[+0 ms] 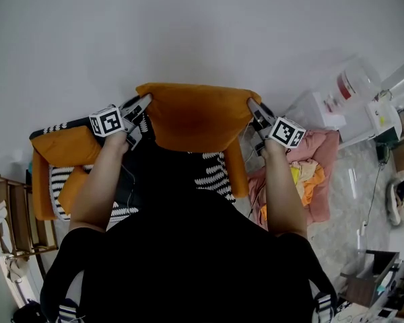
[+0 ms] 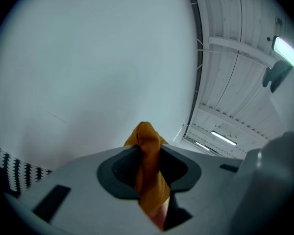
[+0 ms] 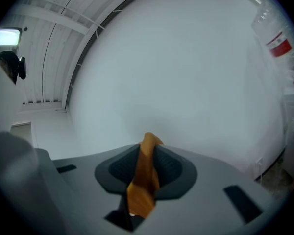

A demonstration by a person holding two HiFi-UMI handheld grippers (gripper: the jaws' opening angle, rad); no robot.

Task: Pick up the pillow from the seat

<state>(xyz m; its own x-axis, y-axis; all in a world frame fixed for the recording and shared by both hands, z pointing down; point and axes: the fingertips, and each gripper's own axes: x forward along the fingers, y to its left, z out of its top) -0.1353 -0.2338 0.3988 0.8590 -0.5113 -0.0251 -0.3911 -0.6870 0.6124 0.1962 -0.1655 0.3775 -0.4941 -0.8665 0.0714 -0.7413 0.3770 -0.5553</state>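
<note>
An orange pillow (image 1: 198,116) hangs stretched between my two grippers above the seat (image 1: 205,170), in the middle of the head view. My left gripper (image 1: 145,104) is shut on the pillow's left corner; that pinched orange fabric (image 2: 148,173) fills the gap between its dark pads in the left gripper view. My right gripper (image 1: 253,109) is shut on the right corner, and a fold of orange cloth (image 3: 144,173) sticks up between its pads in the right gripper view. Both grippers point level at a pale wall.
Under the pillow stands an orange chair with black-and-white striped cushions (image 1: 62,180) and an orange armrest (image 1: 236,168). Pink bedding (image 1: 310,173) lies on the floor to the right, a wooden rack (image 1: 13,214) to the left. White plastic boxes (image 1: 333,96) stand at the right.
</note>
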